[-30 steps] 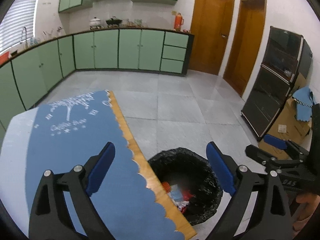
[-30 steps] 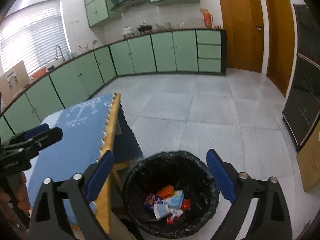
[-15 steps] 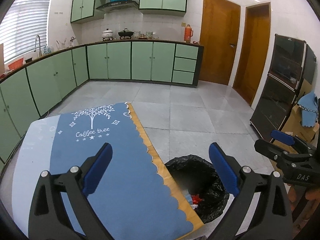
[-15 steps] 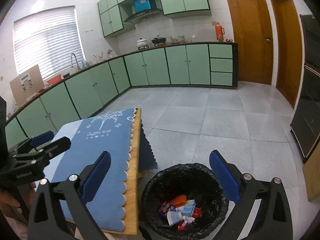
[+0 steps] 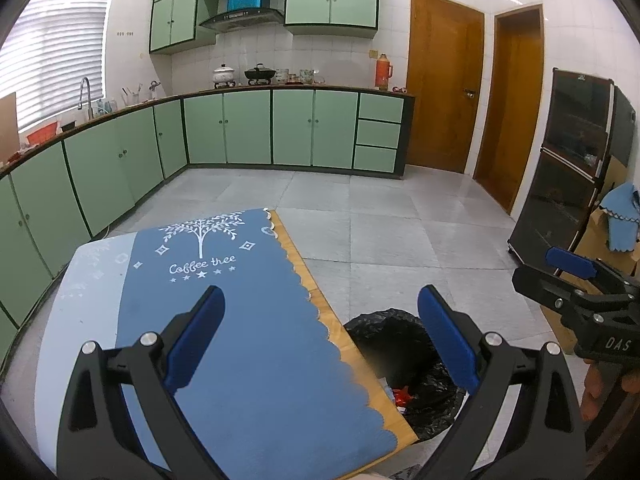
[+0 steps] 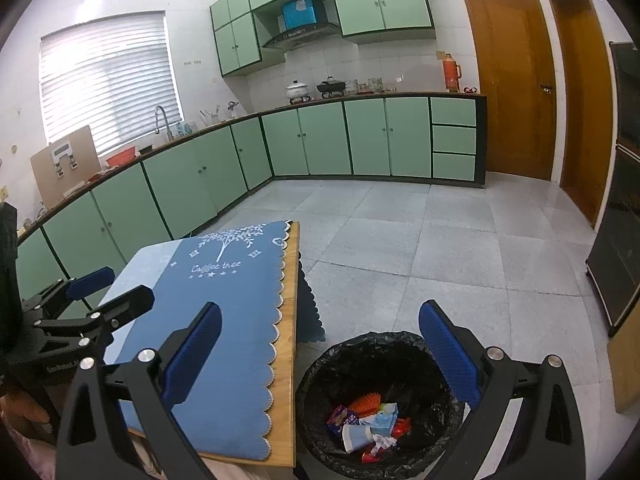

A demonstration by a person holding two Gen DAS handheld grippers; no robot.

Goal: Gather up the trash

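Spreading empty jaws, both grippers overlook blue cloth [image 5: 248, 344], trash bin [image 6: 380, 404], green cabinets [image 5: 248, 128].

Right claw [image 6: 320, 348] gapes empty above black-lined bin [image 6: 320, 368] holding wrappers [image 6: 370, 426], beside table [image 6: 289, 344]

Cloth [image 6: 224, 344] on the table [image 6: 289, 364] lies bare, so room to pass over the whole top. Bin [image 6: 380, 396] sits on the floor just beside the table's right edge; its mouth is open from above, with trash [image 6: 366, 426] low inside, well under the rim. Left gripper [image 5: 320, 340] and right gripper [image 6: 320, 344] both gape wide, nothing between the fingers; they hang side by side, near each other. Floor [image 6: 420, 240] beyond is open up to the cabinets [image 6: 320, 140]. Dark cabinet [image 5: 560, 184] and boxes [image 5: 612, 240] crowd the right side.
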